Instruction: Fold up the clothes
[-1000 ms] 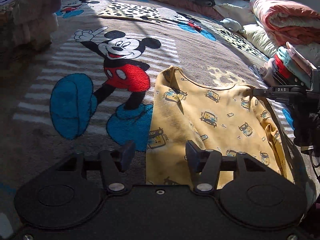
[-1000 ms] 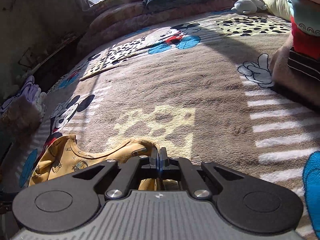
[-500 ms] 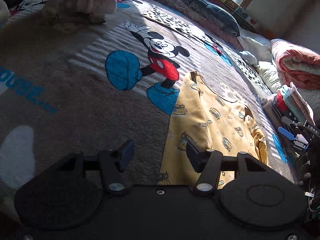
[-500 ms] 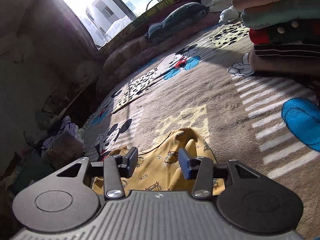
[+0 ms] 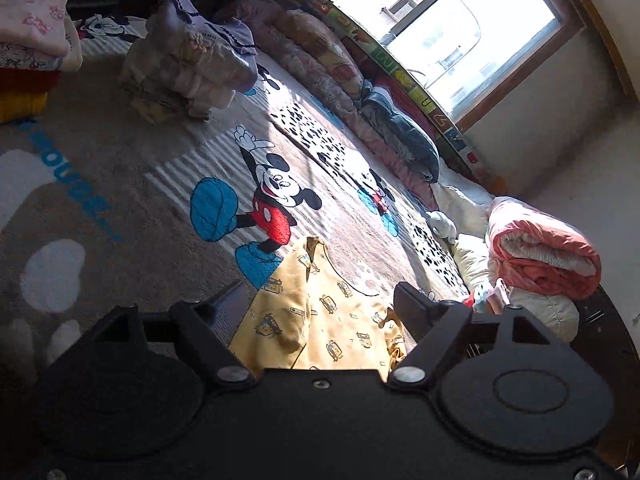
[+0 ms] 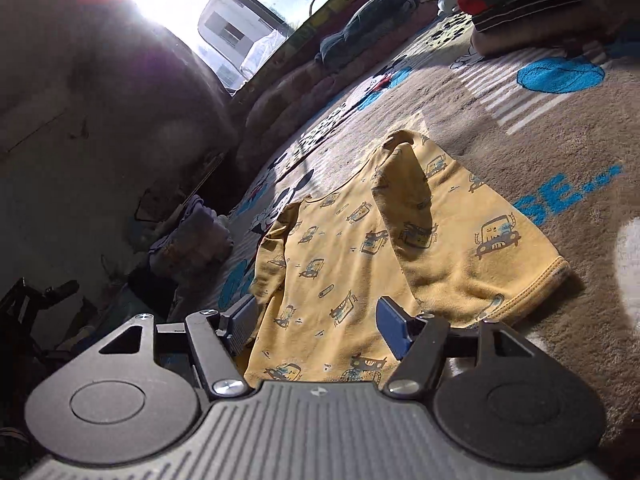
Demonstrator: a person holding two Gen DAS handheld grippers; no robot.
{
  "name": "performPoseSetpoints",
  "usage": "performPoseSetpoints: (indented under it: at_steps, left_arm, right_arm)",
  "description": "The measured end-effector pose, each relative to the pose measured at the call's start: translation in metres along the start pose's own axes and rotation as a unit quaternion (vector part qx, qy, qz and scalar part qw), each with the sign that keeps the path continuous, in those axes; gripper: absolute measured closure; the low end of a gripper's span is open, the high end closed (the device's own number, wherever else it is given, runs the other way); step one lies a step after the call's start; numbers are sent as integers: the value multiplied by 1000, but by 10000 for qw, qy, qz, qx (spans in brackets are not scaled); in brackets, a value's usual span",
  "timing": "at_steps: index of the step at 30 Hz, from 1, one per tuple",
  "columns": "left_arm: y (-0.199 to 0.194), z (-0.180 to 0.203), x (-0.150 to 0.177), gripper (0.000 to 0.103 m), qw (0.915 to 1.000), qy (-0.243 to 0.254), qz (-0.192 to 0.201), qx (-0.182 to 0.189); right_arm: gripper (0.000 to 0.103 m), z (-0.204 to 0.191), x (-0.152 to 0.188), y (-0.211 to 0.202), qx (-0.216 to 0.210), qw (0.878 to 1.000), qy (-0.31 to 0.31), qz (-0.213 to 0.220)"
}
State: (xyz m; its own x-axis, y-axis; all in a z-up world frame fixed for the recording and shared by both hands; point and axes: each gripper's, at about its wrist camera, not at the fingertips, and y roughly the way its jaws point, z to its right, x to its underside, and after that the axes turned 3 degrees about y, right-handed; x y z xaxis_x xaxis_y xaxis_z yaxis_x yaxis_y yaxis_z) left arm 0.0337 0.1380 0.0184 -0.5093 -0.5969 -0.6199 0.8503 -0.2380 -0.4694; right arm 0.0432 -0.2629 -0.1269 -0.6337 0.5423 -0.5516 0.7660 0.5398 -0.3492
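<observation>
Both claws spread apart and empty: left claw (image 5: 320,300) and right claw (image 6: 316,316) each raised above the near part of the yellow shirt (image 6: 360,248). Beneath and beyond both, cartoon-print blanket (image 5: 160,168) on the bed, carrying everything. Ahead of the claws, shirt lying mostly flat, both sleeves (image 6: 404,200) turned in over the body, hem corner (image 6: 556,272) off to the right claw's right. Judged partly folded: sleeves in, body not doubled over. Beyond the right claw to the right, folded stack (image 6: 528,8); far left of the left claw, more stacked clothes (image 5: 192,60).
</observation>
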Motion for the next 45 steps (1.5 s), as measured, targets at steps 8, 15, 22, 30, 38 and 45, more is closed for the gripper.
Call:
performPoseSetpoints:
  at_steps: [8,15,22,30,38,45]
  left_arm:
    - [32,-28,47,23,9906,-1061,-854,-114]
    - [64,-68,87,44,9785,-1646,-1201,-334]
    - [79,-100,104,58,9703,-2173,-1043,-180]
    - [82,-112,99,96,9767,-2020,-726,45]
    - [66,-99,53,99,9970,-751,-181,-83]
    - [49,-122,16,100,9977,-594,151,-300]
  right_arm:
    - [25,35,17,-6,-20,9983,589,26]
    - [19,58,31,-10,-46,9957,926,28]
    - [0,43,36,-3,-76,9991,405,-85]
    - [0,40,41,-3,-26,9999,158,49]
    - [0,36,45,-1,68,9999,-125,78]
    - [0,33,47,0,127,9996,-241,100]
